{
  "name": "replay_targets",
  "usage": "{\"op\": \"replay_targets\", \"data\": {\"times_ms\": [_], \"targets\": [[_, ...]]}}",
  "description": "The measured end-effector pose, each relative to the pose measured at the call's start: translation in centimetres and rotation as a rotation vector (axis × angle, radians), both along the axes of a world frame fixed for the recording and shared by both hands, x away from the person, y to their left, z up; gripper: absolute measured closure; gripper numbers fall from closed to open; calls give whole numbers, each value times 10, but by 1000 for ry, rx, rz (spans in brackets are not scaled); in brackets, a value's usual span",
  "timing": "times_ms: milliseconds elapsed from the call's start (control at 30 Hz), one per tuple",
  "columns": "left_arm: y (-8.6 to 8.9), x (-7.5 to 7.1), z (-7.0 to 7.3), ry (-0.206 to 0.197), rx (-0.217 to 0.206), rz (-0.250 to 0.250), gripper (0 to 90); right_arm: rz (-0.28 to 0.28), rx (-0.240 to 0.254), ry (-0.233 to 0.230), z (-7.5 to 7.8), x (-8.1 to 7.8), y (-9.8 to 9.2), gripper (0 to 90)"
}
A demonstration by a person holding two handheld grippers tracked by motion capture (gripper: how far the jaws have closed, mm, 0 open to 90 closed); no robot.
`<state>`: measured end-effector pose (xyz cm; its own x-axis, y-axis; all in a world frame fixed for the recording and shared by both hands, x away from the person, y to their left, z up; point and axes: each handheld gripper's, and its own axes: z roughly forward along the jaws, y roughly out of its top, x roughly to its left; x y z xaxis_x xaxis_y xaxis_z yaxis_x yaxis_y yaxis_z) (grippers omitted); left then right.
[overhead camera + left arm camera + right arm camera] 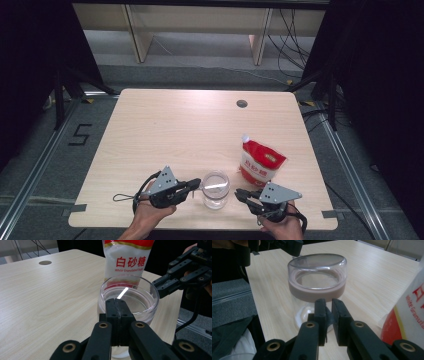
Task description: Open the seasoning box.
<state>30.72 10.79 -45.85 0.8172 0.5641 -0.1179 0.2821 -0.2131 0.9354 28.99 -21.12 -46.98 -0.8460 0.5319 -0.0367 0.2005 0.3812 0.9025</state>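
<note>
1. Leftmost, we keep the left gripper [196,185] fully closed, its tips against the glass jar [216,190].
2. Centrally, the jar stands near the table [165,130] front edge.
3. Rightward, our right gripper [239,193] is nearly closed, holding nothing; the sugar pouch [260,162] stands behind.

A: What is the glass jar [216,189] like?
B: Clear, round, upright, mouth open, with a white spoon [123,292] leaning inside.
A: Where on the counter [165,130]?
B: Close to the near edge, right of its middle.
A: And the sugar pouch [260,162]?
B: Red and white, standing just behind the jar, toward the right edge.
</note>
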Motion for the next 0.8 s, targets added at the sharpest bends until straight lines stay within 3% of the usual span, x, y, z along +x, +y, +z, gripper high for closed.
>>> {"op": "replay_targets", "data": {"times_ms": [233, 333, 633, 800], "targets": [[3, 1, -3, -4, -16, 8, 894, 18, -7, -2, 0, 4, 6, 877], [2, 1, -5, 13, -52, 12, 894, 17, -2, 1, -1, 4, 9, 882], [5, 1, -4, -7, -37, 16, 894, 15, -10, 7, -1, 5, 11, 891], [5, 1, -5, -7, -54, 13, 894, 19, -16, -10, 0, 6, 11, 893]]}}
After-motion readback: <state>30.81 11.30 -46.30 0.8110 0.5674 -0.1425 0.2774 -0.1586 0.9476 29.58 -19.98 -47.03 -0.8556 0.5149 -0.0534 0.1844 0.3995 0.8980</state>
